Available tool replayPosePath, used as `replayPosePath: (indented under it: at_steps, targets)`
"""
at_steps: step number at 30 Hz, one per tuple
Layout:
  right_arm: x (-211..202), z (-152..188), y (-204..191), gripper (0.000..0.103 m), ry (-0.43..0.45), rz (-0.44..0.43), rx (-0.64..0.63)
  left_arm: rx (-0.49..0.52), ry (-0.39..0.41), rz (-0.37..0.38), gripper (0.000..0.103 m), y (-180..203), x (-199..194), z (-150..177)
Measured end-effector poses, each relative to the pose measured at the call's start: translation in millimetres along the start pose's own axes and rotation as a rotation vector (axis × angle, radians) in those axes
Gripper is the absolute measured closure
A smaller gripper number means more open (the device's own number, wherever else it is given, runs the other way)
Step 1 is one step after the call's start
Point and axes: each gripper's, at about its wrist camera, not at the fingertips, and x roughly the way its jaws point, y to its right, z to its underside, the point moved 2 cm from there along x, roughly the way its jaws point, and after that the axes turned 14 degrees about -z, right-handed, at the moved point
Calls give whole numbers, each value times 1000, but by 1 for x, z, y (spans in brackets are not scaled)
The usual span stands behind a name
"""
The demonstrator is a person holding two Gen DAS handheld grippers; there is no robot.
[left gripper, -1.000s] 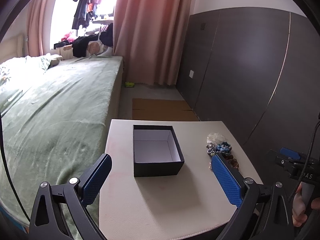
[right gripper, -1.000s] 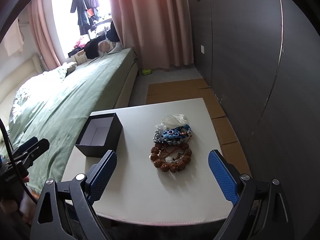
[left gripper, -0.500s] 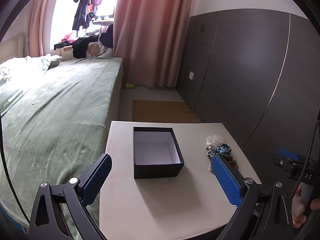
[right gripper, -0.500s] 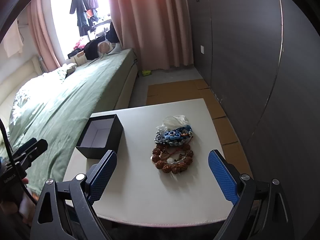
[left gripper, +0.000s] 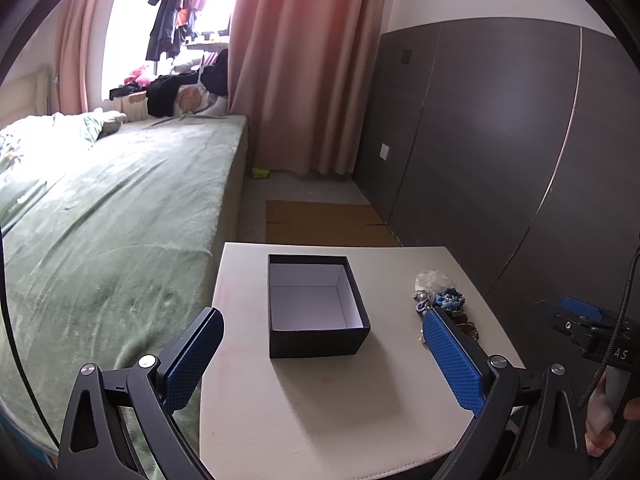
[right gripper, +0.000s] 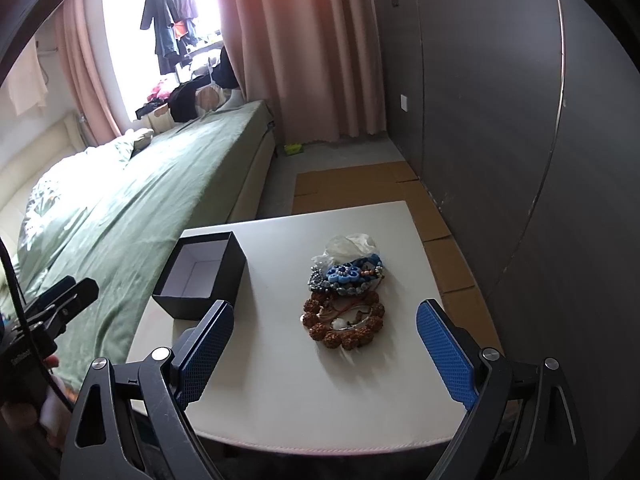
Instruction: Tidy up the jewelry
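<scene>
An open black box (left gripper: 316,306) with a white inside stands empty on the white table (left gripper: 320,408); it also shows in the right wrist view (right gripper: 200,276). A heap of jewelry lies right of it: a brown bead bracelet (right gripper: 344,322), a blue flower piece (right gripper: 348,274) and a clear plastic bag (right gripper: 352,245). In the left wrist view the heap (left gripper: 442,300) is partly hidden by my finger. My left gripper (left gripper: 320,354) is open and empty above the table's near part. My right gripper (right gripper: 325,350) is open and empty, short of the bracelet.
A green bed (left gripper: 108,224) runs along the table's left side. A dark panelled wall (right gripper: 520,120) is on the right. Cardboard sheets (right gripper: 360,184) lie on the floor beyond the table. Pink curtains (left gripper: 304,64) hang at the back.
Both views have shifted only slightly; the right gripper has drawn back a little from the jewelry. Both grippers stay open and empty. Nothing on the table has moved.
</scene>
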Motion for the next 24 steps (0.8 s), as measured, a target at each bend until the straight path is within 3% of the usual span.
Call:
replayPosePath:
  at_steps: [13, 24]
  targets:
    - [-1, -1, 5, 10, 20, 2, 11, 18, -9, 3, 3, 8, 2, 0]
    - [0, -10, 35, 10, 32, -4, 120, 23, -34, 27, 3, 27, 17, -4]
